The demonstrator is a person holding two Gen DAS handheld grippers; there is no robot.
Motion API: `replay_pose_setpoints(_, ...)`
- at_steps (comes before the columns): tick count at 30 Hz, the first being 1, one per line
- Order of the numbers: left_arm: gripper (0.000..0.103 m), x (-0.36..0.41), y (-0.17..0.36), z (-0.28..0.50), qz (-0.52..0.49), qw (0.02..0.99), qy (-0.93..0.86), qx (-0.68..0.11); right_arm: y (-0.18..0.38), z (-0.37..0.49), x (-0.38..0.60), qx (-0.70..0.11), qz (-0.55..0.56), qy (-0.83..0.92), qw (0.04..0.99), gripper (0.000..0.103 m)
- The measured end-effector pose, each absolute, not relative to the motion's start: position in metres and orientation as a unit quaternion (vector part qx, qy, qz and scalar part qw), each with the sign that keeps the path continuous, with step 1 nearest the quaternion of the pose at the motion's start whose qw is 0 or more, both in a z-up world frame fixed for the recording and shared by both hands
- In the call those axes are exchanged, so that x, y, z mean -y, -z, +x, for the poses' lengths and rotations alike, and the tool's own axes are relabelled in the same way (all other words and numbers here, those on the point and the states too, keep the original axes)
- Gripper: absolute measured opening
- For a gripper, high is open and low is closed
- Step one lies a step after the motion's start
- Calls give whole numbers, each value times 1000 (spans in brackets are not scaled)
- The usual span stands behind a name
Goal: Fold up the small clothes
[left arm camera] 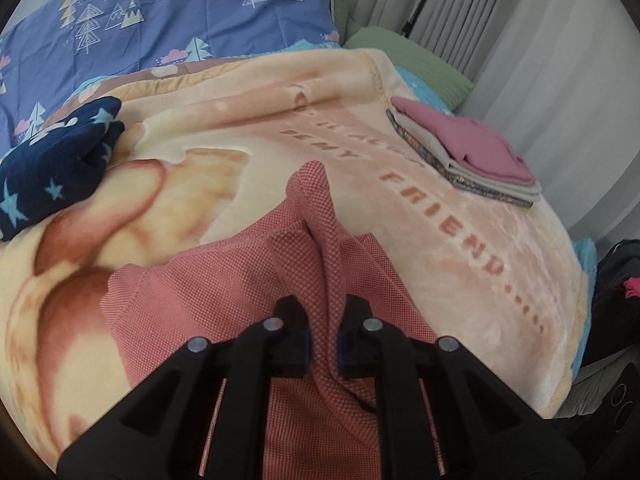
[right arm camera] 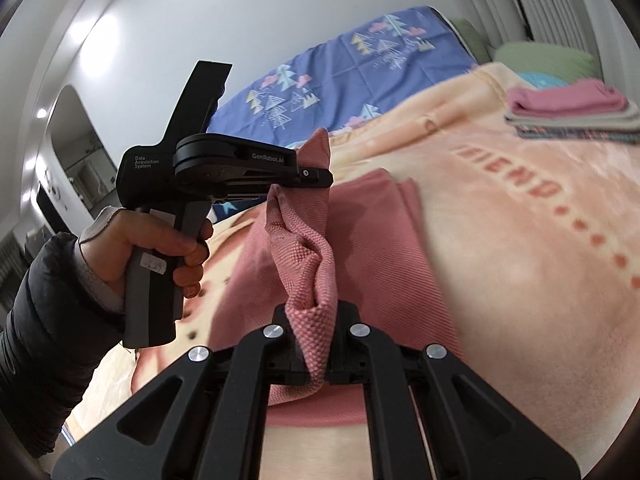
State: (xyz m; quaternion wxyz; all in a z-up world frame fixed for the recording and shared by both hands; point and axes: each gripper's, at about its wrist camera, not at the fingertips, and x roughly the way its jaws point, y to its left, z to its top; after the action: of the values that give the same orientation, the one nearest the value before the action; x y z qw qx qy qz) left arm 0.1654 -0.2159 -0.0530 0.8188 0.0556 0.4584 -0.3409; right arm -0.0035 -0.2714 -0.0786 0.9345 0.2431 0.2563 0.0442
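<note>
Right wrist view takes in the bed (right arm camera: 520,320), spread with a peach plush blanket (right arm camera: 540,240) lettered in red, with a blue tree-print quilt (right arm camera: 340,68) beyond it. On the blanket lies the task's pink knit garment (right arm camera: 380,248), its lower part flat while one edge is raised between the two tools. At the far corner sits a stack of folded clothes (right arm camera: 572,108) with a pink piece on top; in the left wrist view a navy star-print garment (left arm camera: 56,176) waits unfolded at the left.

The left gripper (right arm camera: 320,174), held in a hand (right arm camera: 168,252) with a dark padded sleeve (right arm camera: 44,320), has its fingers pinched tight on the upper corner of the raised edge. The right gripper (right arm camera: 316,364) has its fingers clamped equally tight on the nearer corner, the cloth bunching between them.

Judged from this, the step is carrying the lifted edge across to lay a fold. To do it well, both hands should travel together and keep the span between them taut, so the slack wrinkle flattens. The edge should land parallel to the flat part's border before either grip lets go.
</note>
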Motion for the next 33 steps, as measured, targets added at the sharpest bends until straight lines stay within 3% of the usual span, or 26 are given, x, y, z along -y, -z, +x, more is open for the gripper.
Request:
replay_pose_setpoints(12,10,264,70,163,137,821,301,-465,100,-9,302,-262,318,-57,909,4)
replay_pose_setpoints(13,14,268,71,162,144,821,301,-464,101,-8,303,-264,322,-57,908,4)
replay_pose_setpoints(16,41,273,68,159,137,822,317,-453,108,-7,309,-271,340,-58,899,4)
replay_pose_setpoints(20,59,268,43,139,140,839,339,-403,122,-9,322,-285,380,-64,878,4)
replay_pose_setpoints(26,68,230,21,81,165,844,369,-352,124,-10,324,-289,389,-71,872,4)
replay_pose_setpoints(33,69,165,55,-14,201,815,397,-372,124,-8,324,-292,394,-72,869,5)
